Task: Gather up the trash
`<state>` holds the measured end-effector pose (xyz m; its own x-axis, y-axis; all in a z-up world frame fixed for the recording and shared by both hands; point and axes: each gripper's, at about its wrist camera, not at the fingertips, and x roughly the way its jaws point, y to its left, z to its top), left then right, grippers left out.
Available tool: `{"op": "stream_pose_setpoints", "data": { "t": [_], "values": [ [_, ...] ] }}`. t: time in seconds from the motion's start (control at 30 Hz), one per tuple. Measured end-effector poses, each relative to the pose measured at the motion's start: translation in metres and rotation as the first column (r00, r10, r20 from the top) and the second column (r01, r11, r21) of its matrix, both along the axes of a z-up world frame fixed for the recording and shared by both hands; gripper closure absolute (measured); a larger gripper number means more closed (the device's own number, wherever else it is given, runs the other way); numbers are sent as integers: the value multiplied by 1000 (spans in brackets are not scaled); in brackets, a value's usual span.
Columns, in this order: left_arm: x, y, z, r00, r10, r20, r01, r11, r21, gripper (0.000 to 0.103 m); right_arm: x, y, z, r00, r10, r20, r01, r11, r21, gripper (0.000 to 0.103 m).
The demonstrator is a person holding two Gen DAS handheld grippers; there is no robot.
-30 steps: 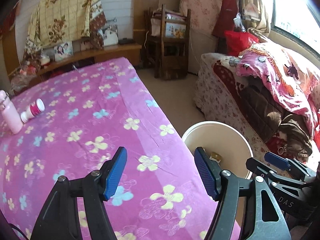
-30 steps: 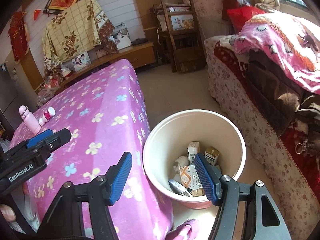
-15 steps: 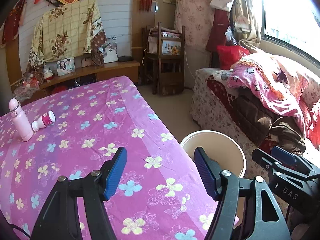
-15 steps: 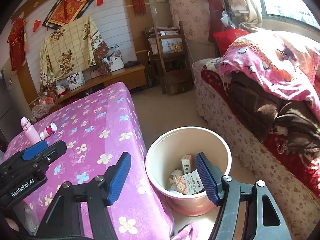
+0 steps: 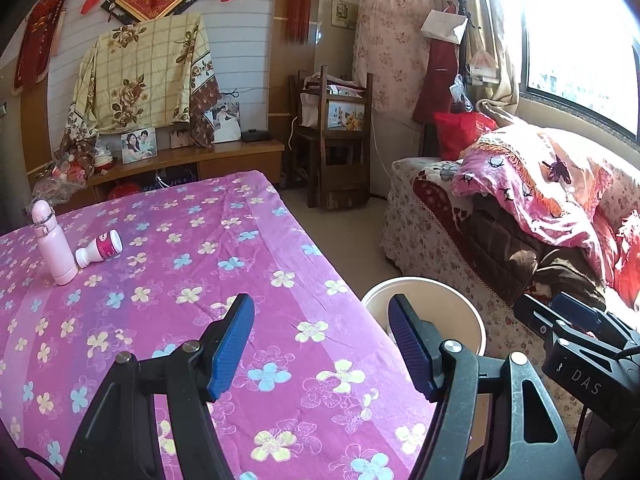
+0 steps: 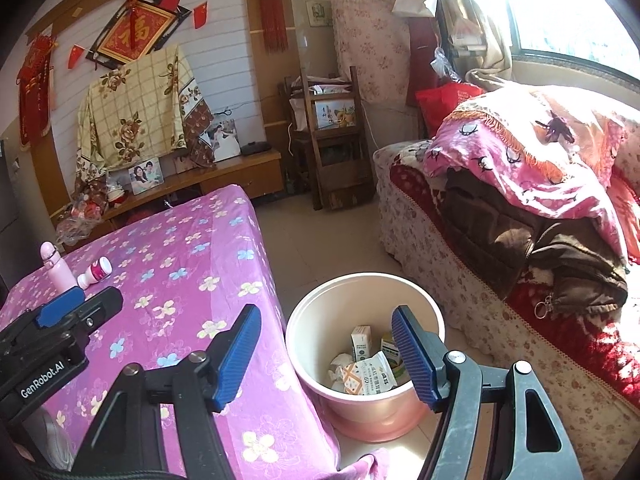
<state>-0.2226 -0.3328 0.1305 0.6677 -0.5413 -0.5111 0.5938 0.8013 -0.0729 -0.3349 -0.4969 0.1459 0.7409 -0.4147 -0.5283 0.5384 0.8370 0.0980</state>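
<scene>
A pale pink bin (image 6: 372,416) stands on the floor beside the table; small cartons and a printed wrapper (image 6: 372,376) lie inside it. My right gripper (image 6: 326,316) hangs open above the bin's near rim with nothing between its fingers. My left gripper (image 5: 320,308) is open and empty over the table's right edge, with the bin's rim (image 5: 460,296) just past it. Far left on the purple flowered tablecloth (image 5: 180,260), a small white bottle with a pink label (image 5: 100,254) lies on its side against an upright pink flask (image 5: 54,244).
A sofa piled with pink and brown blankets (image 6: 520,200) runs along the right under the window. A wooden chair (image 5: 336,152) and a low cabinet with photo frames (image 5: 180,160) stand at the back. Tiled floor (image 6: 320,248) separates table and sofa.
Both grippers have risen and tilted up, so the bin sits lower in both views and more of the back wall shows. Both stay open and empty.
</scene>
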Motion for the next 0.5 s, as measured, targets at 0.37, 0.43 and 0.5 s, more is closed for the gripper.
{"op": "stream_pose_setpoints", "data": {
  "t": [0.37,0.43,0.5],
  "values": [
    [-4,3,5,1000,5,29,-5,1000,2,33,-3,9,12,1000,1,20,0,999,-44,28],
    [-4,4,5,999,8,33,-9,1000,2,33,-2,11,13,1000,5,19,-4,999,-46,28],
    [-5,5,5,999,8,34,-8,1000,2,33,0,12,13,1000,12,16,-11,999,-45,28]
  ]
}}
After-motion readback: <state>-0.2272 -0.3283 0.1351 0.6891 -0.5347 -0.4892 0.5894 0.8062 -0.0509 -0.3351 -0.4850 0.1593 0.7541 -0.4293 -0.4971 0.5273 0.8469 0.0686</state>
